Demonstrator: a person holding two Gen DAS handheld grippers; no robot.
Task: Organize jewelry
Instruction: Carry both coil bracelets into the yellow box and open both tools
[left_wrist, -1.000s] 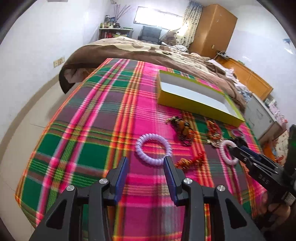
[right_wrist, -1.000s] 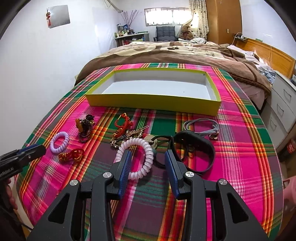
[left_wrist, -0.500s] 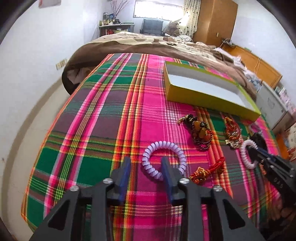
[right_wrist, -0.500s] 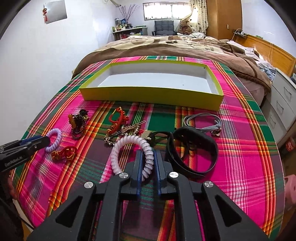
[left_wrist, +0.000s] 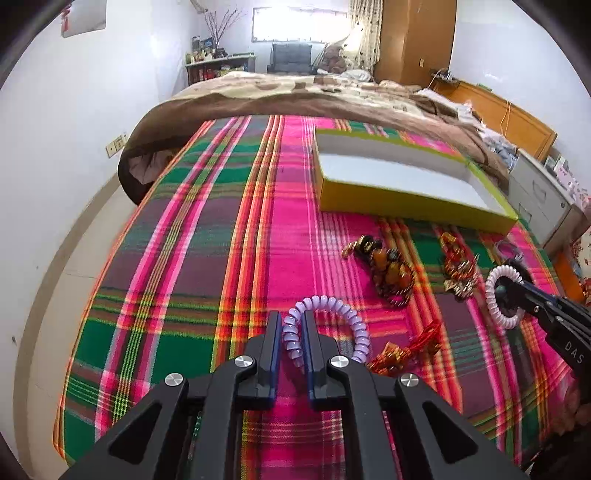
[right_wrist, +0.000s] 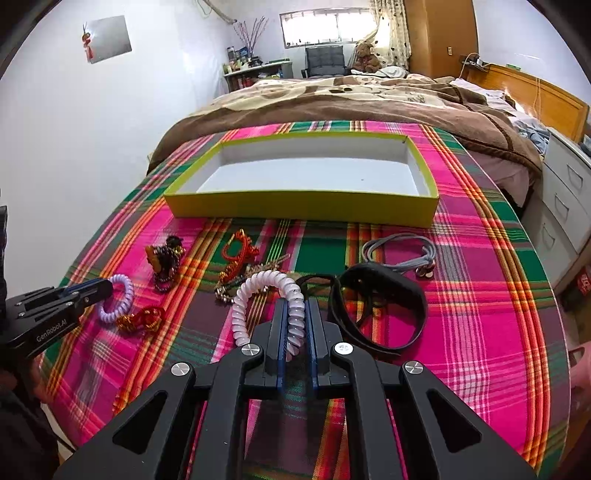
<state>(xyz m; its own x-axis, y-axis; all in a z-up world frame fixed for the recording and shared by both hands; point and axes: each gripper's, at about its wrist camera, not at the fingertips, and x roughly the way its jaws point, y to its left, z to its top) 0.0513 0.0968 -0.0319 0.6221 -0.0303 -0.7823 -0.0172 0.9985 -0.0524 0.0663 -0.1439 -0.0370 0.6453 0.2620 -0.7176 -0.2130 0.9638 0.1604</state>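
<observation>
Plaid bedspread (right_wrist: 480, 258) had the jewelry scattered in front of an empty yellow-green box (right_wrist: 303, 210). Left gripper (left_wrist: 291, 332) was clamped on the purple coil bracelet (left_wrist: 354, 325), and the right gripper (right_wrist: 295, 321), jaws closing, pinched the white coil bracelet (right_wrist: 258, 291) beside a black wristband (right_wrist: 384, 314).

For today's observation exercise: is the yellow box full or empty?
Empty: the yellow box shows only its bare white floor, and the jewelry lies outside on the plaid cloth.

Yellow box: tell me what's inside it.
The yellow box shows only a bare white floor with one tiny dark speck; no jewelry inside. Its near wall hides the strip of floor just behind it.
</observation>
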